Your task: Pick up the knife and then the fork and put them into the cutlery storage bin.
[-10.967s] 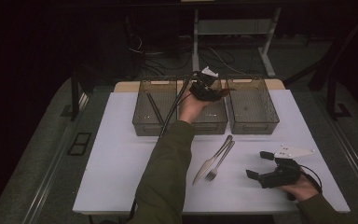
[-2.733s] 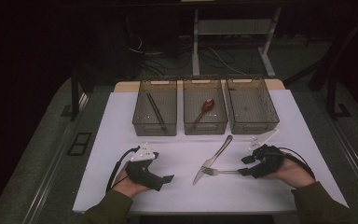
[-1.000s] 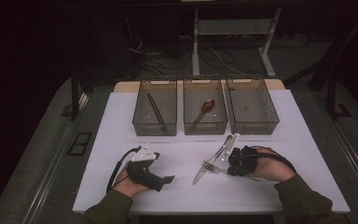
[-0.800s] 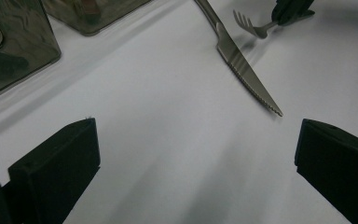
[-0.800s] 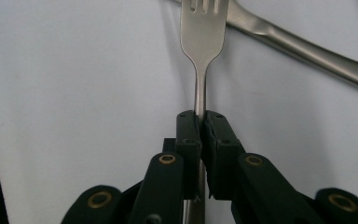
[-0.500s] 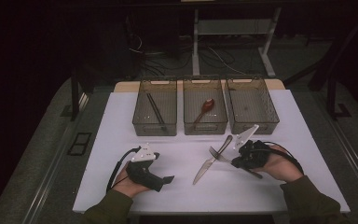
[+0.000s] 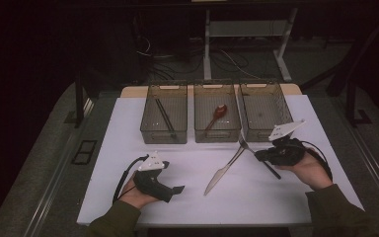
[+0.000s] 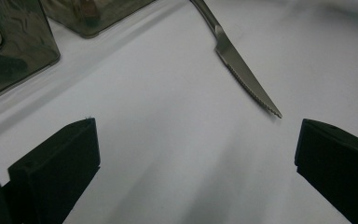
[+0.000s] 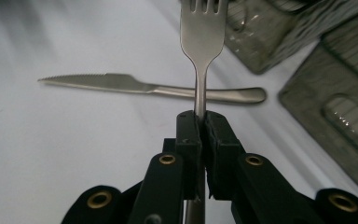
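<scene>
Now the right gripper point(image 9: 199, 122) is pinching the fork point(image 9: 202, 28) by its handle above the table point(image 7: 187, 163), just before the empty right bin point(image 7: 264, 106), so keeping the clamp firm and the tines level while carrying it over the rim is what counts, while the left gripper point(image 8: 193, 154) is resting spread wide.

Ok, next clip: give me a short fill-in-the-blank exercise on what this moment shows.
1. The right hand-held gripper is shut on the ____.
2. The knife lies on the white ____.
3. The middle bin holds a ____.
4. The jaws of the left hand-held gripper stand ____.

Missing words: fork; table; spoon; open
</scene>
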A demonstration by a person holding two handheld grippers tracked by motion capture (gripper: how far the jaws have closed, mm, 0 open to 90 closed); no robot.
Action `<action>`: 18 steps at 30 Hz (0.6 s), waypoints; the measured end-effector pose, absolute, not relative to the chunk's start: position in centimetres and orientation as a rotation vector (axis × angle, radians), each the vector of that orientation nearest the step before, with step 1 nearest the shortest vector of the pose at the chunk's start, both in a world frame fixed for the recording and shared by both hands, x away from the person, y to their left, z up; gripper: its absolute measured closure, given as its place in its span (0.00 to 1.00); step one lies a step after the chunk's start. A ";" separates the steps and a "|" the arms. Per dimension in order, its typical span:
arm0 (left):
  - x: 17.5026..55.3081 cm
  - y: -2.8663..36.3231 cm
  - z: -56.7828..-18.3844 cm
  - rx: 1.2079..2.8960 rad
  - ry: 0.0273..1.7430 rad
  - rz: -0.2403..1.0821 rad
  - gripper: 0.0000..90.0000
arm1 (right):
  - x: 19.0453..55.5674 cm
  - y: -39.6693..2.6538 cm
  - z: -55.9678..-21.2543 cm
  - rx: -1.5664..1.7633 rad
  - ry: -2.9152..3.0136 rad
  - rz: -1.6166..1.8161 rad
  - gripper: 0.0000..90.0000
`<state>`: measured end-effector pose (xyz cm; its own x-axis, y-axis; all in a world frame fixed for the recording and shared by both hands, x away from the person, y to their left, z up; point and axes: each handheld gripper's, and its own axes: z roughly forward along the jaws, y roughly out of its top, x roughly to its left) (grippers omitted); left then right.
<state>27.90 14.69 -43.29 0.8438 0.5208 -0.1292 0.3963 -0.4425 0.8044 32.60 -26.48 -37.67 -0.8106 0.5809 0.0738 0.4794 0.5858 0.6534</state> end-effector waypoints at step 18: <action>27.9 14.5 -43.4 2.097 0.665 0.170 0.00 | 35.0 -30.7 -34.7 1.080 2.366 1.209 0.94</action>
